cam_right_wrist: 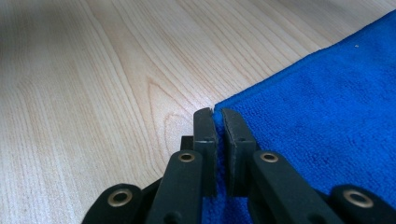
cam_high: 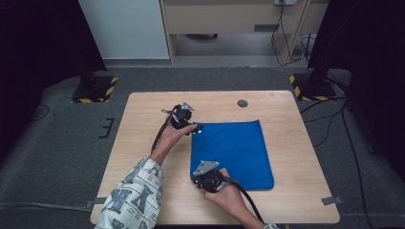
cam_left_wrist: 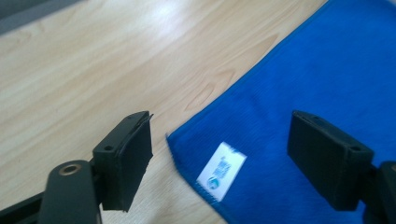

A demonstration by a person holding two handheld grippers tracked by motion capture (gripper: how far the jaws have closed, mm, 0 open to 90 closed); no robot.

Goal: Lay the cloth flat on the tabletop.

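A blue cloth lies flat on the right half of the wooden table. My left gripper is at the cloth's far left corner. In the left gripper view the left gripper stands open, its jaws wide on either side of that corner of the cloth, which bears a white label. My right gripper is at the near left corner. In the right gripper view the right gripper is shut on the tip of that corner of the cloth.
A round grey grommet sits in the table near its far edge. Bare wood lies left of the cloth. On the floor beyond, two stand bases with yellow-black stripes flank the table, with cables at the right.
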